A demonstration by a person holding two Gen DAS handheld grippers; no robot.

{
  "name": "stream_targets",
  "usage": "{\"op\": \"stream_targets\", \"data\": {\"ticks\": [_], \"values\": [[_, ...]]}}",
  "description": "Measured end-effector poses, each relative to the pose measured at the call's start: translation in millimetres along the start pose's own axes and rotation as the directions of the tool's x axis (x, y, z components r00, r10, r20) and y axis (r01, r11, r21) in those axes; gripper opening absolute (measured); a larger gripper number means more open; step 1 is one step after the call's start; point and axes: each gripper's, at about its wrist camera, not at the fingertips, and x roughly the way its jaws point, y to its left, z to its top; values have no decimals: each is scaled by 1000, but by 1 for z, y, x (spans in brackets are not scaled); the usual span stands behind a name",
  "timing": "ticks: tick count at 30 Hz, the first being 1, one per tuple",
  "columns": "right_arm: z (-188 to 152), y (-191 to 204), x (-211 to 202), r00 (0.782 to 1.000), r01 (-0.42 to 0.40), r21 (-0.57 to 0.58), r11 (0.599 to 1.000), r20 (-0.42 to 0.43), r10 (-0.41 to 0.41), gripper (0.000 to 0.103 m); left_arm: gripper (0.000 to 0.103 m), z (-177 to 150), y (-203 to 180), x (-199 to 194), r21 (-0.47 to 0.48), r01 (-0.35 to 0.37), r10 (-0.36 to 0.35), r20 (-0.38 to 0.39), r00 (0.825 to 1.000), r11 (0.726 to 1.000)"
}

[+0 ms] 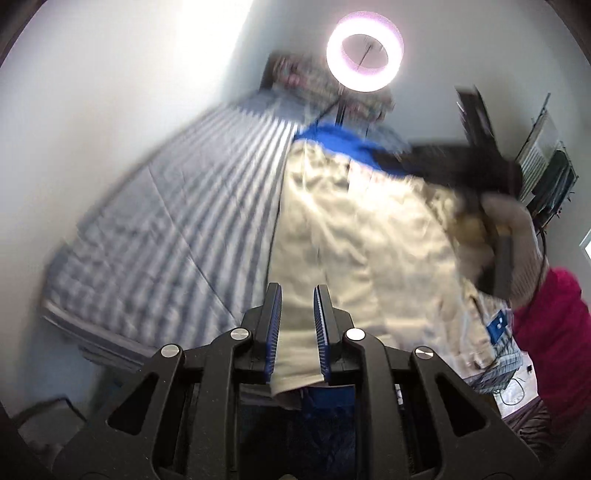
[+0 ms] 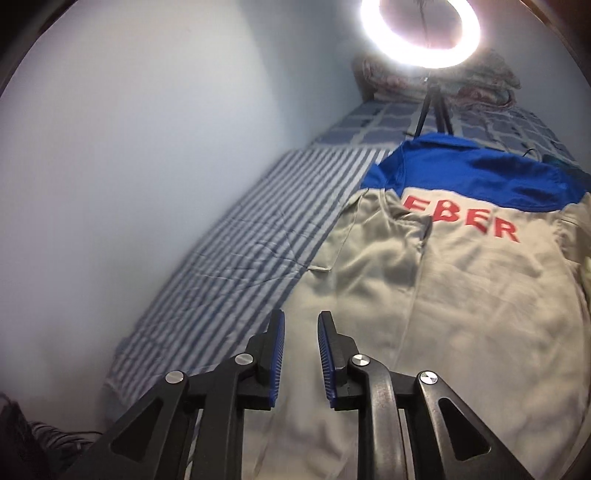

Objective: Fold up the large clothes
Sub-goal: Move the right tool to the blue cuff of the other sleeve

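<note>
Jacket (image 2: 461,295) (beige work one w/ a blue yoke and red lettering across the back) is lying back-up on the bed (image 2: 229,258), over the striped sheet, collar end toward the ring light (image 2: 421,33).

Handling-wise imo: soft woven cloth, light-ish but big and floppy, so it'll sag and drag if you only lift one spot. Not slippery, not fragile. Best bet is grabbing hems, side seams or the shoulder line, two spread-out points so the fold line stays straight.

Left gripper (image 1: 297,332) looks clamped on the beige hem: a strip of fabric runs between the blue pads, and the jaws sit close together with the cloth stretching away from it up toward the collar. That view's pretty blurry tbh.

Right gripper (image 2: 301,354) has its jaws slightly apart w/ nothing pinched that I can see. It hovers over the jacket's lower left part, near the edge where cloth meets sheet.

A hand (image 1: 517,236) and pink sleeve (image 1: 554,325) show at the right of the left view.
</note>
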Motion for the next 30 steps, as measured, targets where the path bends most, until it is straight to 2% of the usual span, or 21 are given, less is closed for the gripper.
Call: {"op": "stream_targets", "data": {"ticks": [3,8,9,10,15,17,21,24,26,28,30], "values": [[-6,3,-53,998,-28,8,1000,51,27,20,16,19,3,-37,26,-1,-1,66,998,1000],[-23,-1,-145,991,18,14,1000,136,-19,35,16,47,-2,-81,63,30,-38,123,992,998],[-27,-5,-160,988,30,26,999,149,-33,41,16,51,-6,-87,77,36,-46,129,991,996],[-33,-11,-174,986,44,41,998,161,-50,47,16,55,-10,-90,91,48,-60,131,990,995],[-65,-50,-219,966,169,126,977,173,-190,47,17,66,-33,-78,142,90,-104,97,990,986],[-77,-71,-226,962,195,178,965,158,-223,47,36,66,-45,-60,162,123,-133,50,990,979],[-112,-122,-238,940,276,296,914,117,-321,47,38,61,-74,-23,195,194,-188,-49,981,962],[-139,-165,-248,917,339,391,856,67,-394,47,38,62,-96,4,205,222,-203,-110,973,953],[-154,-189,-256,900,378,438,816,33,-435,47,38,67,-112,21,206,255,-226,-158,961,945],[-170,-218,-265,877,421,479,770,1,-480,53,38,72,-127,35,208,286,-246,-198,949,935],[-185,-242,-272,855,458,507,730,-27,-518,54,38,79,-141,46,203,317,-266,-241,933,926]]}}
